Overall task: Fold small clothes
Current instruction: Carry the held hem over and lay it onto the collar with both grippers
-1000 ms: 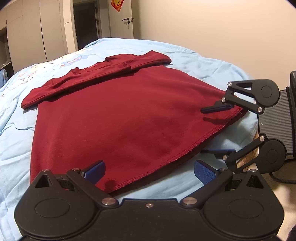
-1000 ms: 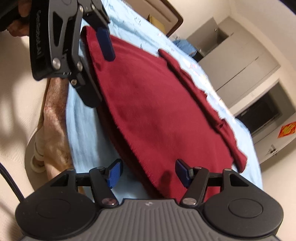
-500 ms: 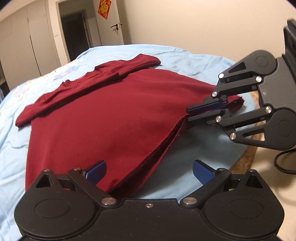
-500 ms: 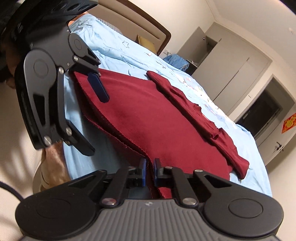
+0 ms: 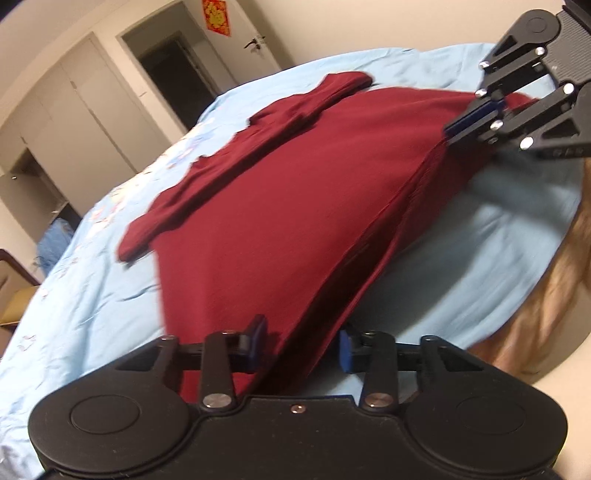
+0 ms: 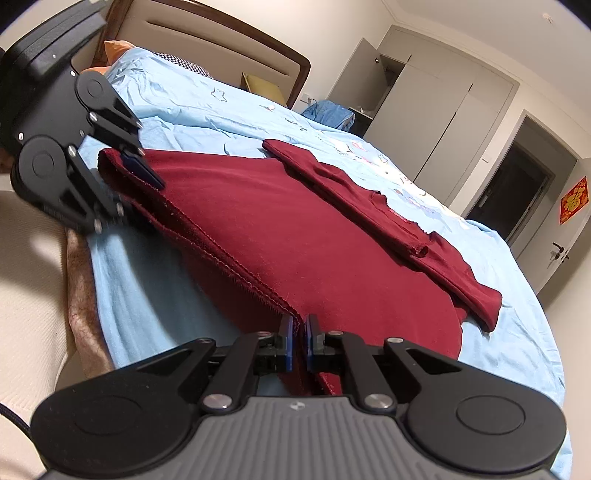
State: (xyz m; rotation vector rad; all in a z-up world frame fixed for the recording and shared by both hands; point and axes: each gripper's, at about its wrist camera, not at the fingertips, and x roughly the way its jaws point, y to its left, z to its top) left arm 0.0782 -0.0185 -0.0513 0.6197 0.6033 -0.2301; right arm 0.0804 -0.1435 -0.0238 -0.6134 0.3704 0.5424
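Note:
A dark red long-sleeved shirt (image 5: 277, 206) (image 6: 295, 240) lies on the light blue bed sheet (image 5: 92, 295) (image 6: 184, 118), its sleeves folded across the top. The bottom hem is raised off the sheet and stretched between both grippers. My left gripper (image 5: 301, 345) (image 6: 147, 177) has its blue pads pressed on a thick bunch of hem at one corner. At the other hem corner my right gripper (image 6: 299, 336) (image 5: 454, 133) is shut, with the cloth edge pinched between its pads. The left wrist view is motion-blurred.
A wooden headboard (image 6: 207, 33) and a yellow cushion (image 6: 262, 83) stand at the far end of the bed. Grey wardrobes (image 6: 436, 122) and a dark doorway (image 5: 173, 66) line the wall. A brown blanket edge (image 5: 546, 295) hangs below the sheet near the grippers.
My left gripper's jaws went from wide open to closed on the hem. The right gripper had shut on its corner half a second ago. Both corners have risen off the bed.

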